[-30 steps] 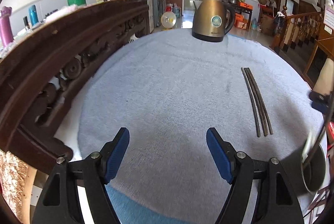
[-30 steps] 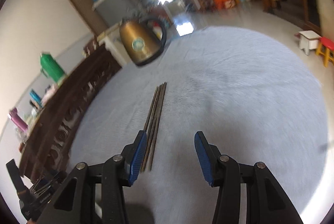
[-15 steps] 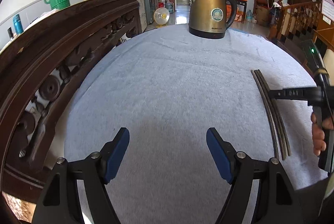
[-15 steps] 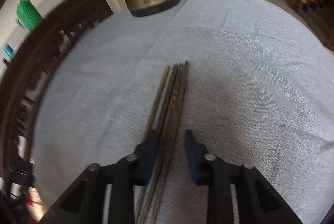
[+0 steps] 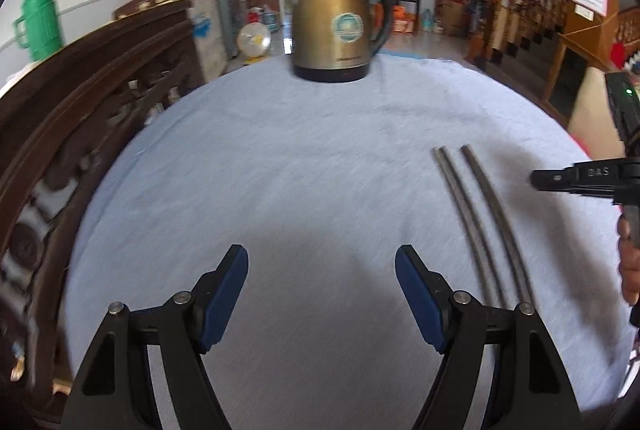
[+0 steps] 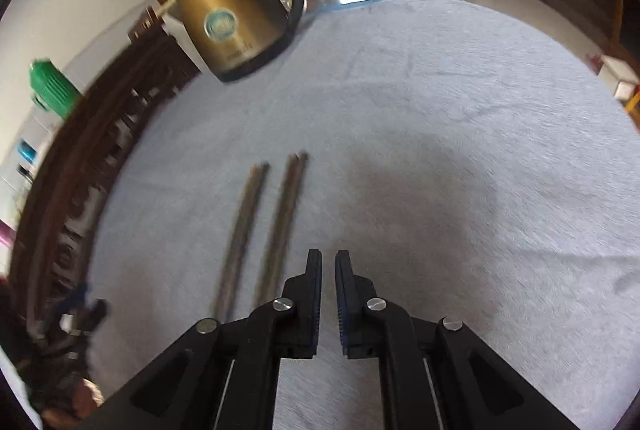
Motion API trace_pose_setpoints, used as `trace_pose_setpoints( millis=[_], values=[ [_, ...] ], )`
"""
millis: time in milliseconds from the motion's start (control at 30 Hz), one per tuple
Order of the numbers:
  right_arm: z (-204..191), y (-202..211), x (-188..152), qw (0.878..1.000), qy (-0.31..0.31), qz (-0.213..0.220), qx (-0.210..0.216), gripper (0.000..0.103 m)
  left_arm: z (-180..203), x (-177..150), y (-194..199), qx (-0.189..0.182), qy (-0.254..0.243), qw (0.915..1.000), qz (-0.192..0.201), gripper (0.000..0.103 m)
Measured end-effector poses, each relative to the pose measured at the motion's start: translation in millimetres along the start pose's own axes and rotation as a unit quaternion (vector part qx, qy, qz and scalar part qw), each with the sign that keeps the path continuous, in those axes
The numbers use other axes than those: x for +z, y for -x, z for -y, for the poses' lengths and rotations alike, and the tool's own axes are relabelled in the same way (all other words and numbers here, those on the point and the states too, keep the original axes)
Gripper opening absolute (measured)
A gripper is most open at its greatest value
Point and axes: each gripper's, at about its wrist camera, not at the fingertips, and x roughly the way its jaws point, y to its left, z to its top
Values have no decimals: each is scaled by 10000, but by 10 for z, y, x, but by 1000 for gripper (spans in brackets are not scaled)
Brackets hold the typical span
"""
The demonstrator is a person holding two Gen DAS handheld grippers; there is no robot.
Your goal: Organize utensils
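Grey-blue cloth [image 5: 280, 169] covers the round table where I am working, and the chopsticks [image 6: 256, 230] lie on it as two separate dark bundles, side by side with a strip of cloth between them. In my right wrist view they sit in the lower left of centre, just left of my right gripper [image 6: 328, 270], whose jaws are closing with a thin gap left and nothing between the pads; the sticks lie outside the left finger. In my left wrist view the chopsticks [image 5: 480, 230] run down the right side of the frame, to the right of my left gripper [image 5: 320, 270], which is spread wide over bare cloth with nothing between its jaws. A brass-coloured kettle [image 5: 340, 29] stands at the far edge, top centre.
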Motion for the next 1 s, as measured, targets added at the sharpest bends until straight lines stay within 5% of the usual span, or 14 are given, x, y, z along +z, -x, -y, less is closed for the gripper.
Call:
trace_pose_setpoints(
  millis=[133, 267, 333, 467, 633, 1000],
  values=[
    [-118, -235, 231, 9998, -76, -145, 134, 40, 177, 210, -186, 69, -138, 9998, -102, 77],
    [-325, -477, 267, 9985, 413, -342, -93, 38, 287, 235, -247, -58, -263, 9996, -102, 77],
    [-446, -576, 259, 9949, 797, -217, -584, 20, 314, 238, -286, -56, -322, 9994, -136, 77],
    [-433, -572, 257, 9915, 1025, -94, -801, 15, 321, 250, -354, -197, -327, 9991, -158, 77],
    [-83, -388, 285, 9980, 540, -118, -311, 15, 410, 359, -488, -479, -383, 9980, -157, 77],
    [243, -157, 408, 9996, 30, 81, -260, 16, 684, 571, -923, -691, -591, 9948, -449, 77]
  ],
)
